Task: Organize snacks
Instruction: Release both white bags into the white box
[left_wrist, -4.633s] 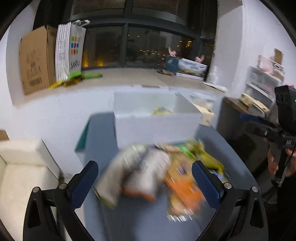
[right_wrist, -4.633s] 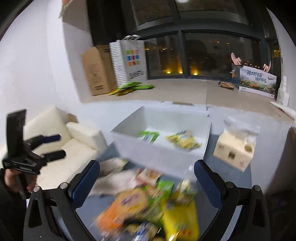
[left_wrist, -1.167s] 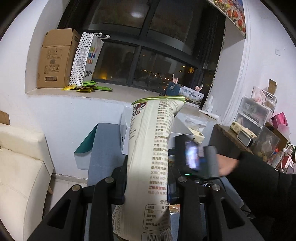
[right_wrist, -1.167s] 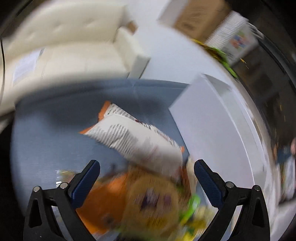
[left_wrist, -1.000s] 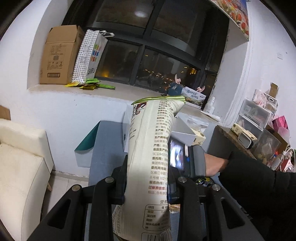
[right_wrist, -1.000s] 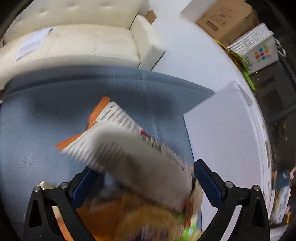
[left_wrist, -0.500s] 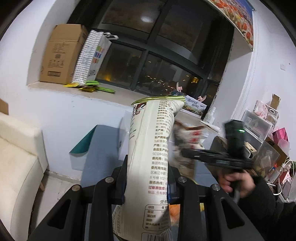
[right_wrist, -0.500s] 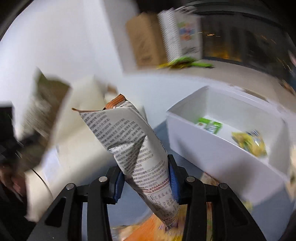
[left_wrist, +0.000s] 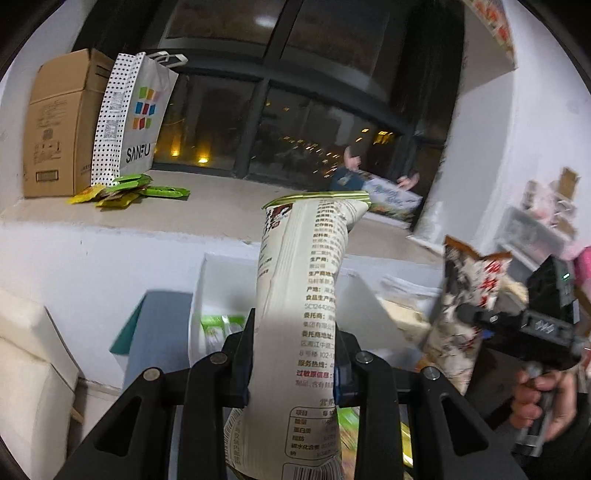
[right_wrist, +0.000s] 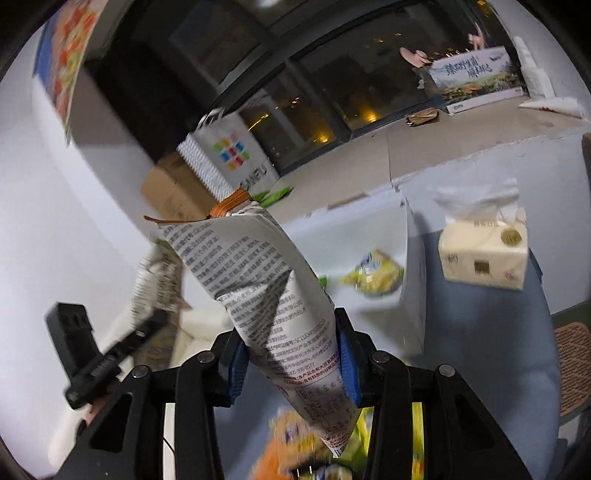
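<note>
My left gripper (left_wrist: 293, 360) is shut on a tall cream snack bag with a green top edge (left_wrist: 306, 295), held upright above the table. My right gripper (right_wrist: 291, 363) is shut on a white snack bag with an orange top edge (right_wrist: 258, 269); that bag also shows in the left wrist view (left_wrist: 465, 302), to the right. The white bin (left_wrist: 210, 295) stands behind, with green packets inside. In the right wrist view the white bin (right_wrist: 412, 266) holds a yellow packet (right_wrist: 373, 278). The left gripper with its bag shows in the right wrist view (right_wrist: 147, 321).
More snack packets (right_wrist: 295, 450) lie on the grey-blue table below the right gripper. A tissue box (right_wrist: 484, 254) stands right of the bin. A cardboard box (left_wrist: 55, 125), a dotted paper bag (left_wrist: 133, 118) and green packets (left_wrist: 129, 190) sit on the window ledge.
The right gripper closed on the orange-edged bag and lifted it off the table toward the bin. The left gripper keeps holding its bag and has swung slightly toward the bin.
</note>
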